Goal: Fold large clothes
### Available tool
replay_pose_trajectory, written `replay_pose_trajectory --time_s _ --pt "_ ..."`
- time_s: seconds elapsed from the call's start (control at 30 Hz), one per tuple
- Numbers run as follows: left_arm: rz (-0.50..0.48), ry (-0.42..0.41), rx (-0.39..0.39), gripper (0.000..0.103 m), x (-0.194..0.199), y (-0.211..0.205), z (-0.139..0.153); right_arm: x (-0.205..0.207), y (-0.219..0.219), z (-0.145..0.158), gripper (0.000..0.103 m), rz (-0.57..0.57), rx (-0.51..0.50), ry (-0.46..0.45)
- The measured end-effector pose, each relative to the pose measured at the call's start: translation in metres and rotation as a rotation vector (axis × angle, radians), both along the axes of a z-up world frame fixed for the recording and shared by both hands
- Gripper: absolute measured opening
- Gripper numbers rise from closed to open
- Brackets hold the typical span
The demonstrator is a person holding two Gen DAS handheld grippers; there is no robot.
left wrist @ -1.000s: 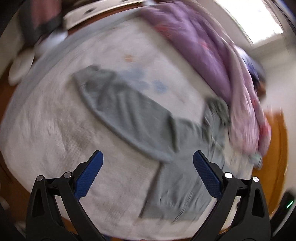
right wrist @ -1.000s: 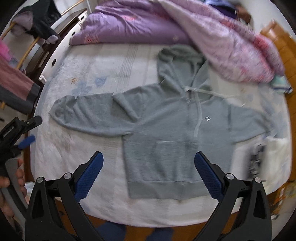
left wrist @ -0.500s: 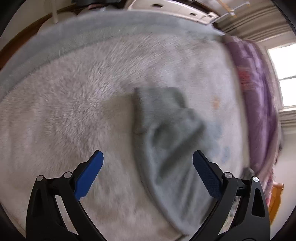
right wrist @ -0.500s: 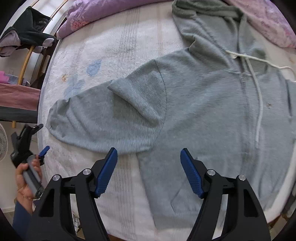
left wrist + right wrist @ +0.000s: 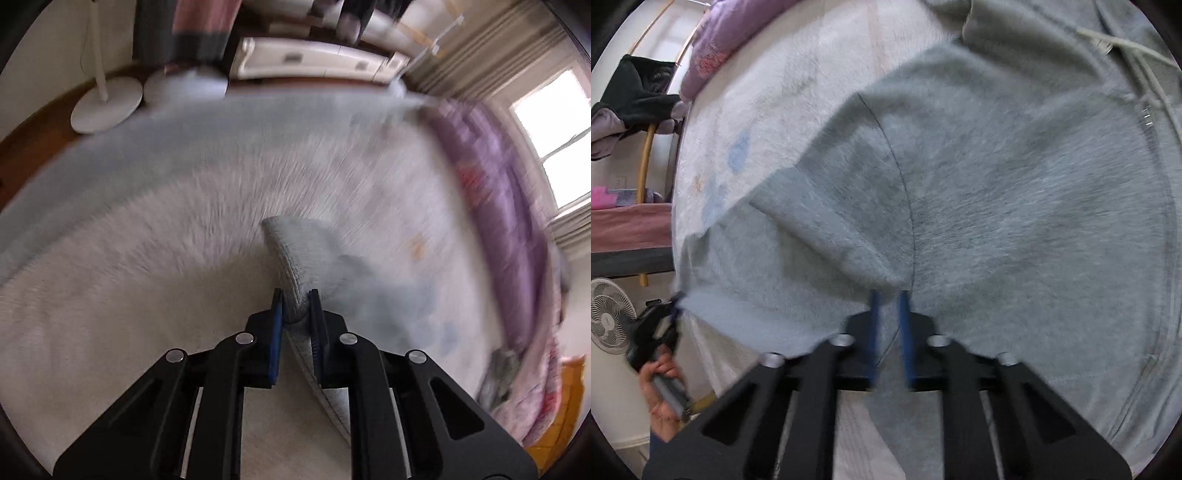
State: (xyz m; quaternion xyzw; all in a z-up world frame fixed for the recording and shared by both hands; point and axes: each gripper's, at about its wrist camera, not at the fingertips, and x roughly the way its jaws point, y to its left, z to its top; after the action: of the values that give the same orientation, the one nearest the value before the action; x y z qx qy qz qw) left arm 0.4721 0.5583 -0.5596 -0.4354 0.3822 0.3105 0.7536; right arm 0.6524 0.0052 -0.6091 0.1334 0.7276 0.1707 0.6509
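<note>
A grey hoodie (image 5: 1015, 203) lies front up on the white fuzzy bed cover (image 5: 147, 277), its drawstring (image 5: 1137, 55) at the upper right. My left gripper (image 5: 295, 295) has the ribbed sleeve cuff (image 5: 295, 251) between its blue pads; the jaws are closing and press on the cuff, which stands up off the cover. The right wrist view shows that same left gripper (image 5: 661, 325) at the sleeve's far end, held by a hand (image 5: 661, 387). My right gripper (image 5: 889, 295) is shut on a pinch of hoodie fabric at the underarm, where the sleeve (image 5: 757, 266) meets the body.
A purple quilt (image 5: 498, 192) is heaped along the far side of the bed. Beyond the bed edge stand a white fan base (image 5: 107, 107), a white drawer unit (image 5: 310, 62) and a fan (image 5: 609, 317). Dark clothes (image 5: 639, 96) hang on a rack.
Both grippers came down onto the hoodie and went from wide open to closed: the left on the sleeve cuff, the right on the underarm fabric. The cuff now stands up off the cover.
</note>
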Motion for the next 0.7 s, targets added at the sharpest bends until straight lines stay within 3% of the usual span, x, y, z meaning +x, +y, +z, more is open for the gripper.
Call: replay_pose_trajectory --time_s 0.13,0.27,0.37,0.47,0.57,0.7 --pt "-0.034 -0.061 0.094 0.013 -0.013 -0.028 0.055 0.005 -0.003 -0.025 0.0 0.003 0.0 0.042" --pt "-0.138 -0.142 0.242 0.013 0.003 -0.093 0.123 0.008 -0.011 -0.025 0.0 0.017 0.043 0.081" --pt "-0.235 -0.227 0.316 0.013 0.032 -0.148 0.165 0.015 -0.027 -0.011 0.003 0.053 0.139 0.098" --pt "-0.369 -0.317 0.346 0.013 0.069 -0.224 0.199 0.021 -0.072 0.025 0.003 0.076 0.197 0.02" --pt "-0.521 -0.352 0.357 0.013 0.115 -0.318 0.203 0.029 -0.144 0.062 0.005 0.065 0.174 -0.072" --pt "-0.658 -0.356 0.233 0.013 0.169 -0.434 0.168 0.042 -0.271 0.108 0.005 0.043 0.043 -0.212"
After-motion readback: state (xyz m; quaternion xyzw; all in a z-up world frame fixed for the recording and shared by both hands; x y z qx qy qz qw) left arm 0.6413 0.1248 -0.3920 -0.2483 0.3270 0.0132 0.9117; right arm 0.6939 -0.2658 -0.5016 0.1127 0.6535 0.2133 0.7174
